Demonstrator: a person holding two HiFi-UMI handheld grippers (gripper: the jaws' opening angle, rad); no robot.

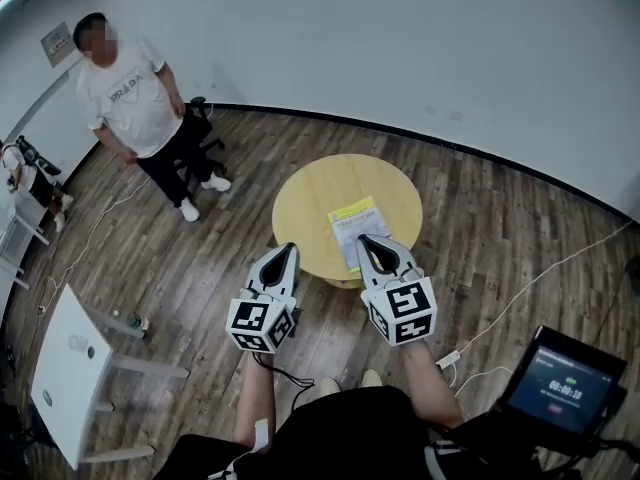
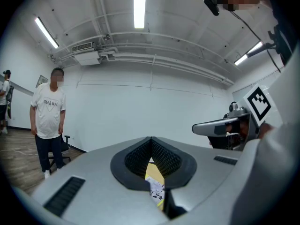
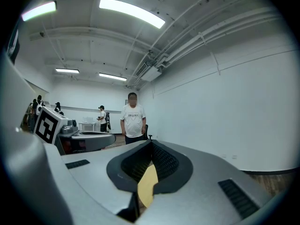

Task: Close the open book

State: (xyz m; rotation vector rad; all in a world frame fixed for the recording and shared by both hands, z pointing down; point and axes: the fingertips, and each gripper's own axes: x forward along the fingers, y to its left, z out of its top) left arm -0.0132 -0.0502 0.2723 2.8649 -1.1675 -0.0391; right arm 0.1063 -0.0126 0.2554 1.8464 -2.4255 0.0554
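A thin book (image 1: 354, 229) with a yellow-and-white face lies flat on the round wooden table (image 1: 305, 208), right of centre; I cannot tell whether it is open. My right gripper (image 1: 366, 240) is held level with its tip over the book's near end, jaws shut and empty. My left gripper (image 1: 288, 249) hangs level over the table's front edge, left of the book, and is also shut. In the left gripper view the jaws (image 2: 151, 139) meet at the tip, and printed paper (image 2: 156, 191) shows below them. In the right gripper view the gripper (image 3: 151, 143) is shut, with the table top (image 3: 147, 186) showing beneath it.
A person in a white T-shirt (image 1: 128, 93) stands beyond the table to the left, by an office chair (image 1: 203, 133). A white side table (image 1: 68, 373) and a bottle (image 1: 135, 322) are at the near left. A screen (image 1: 565, 388) stands at the near right. Cables (image 1: 520, 293) run across the wood floor.
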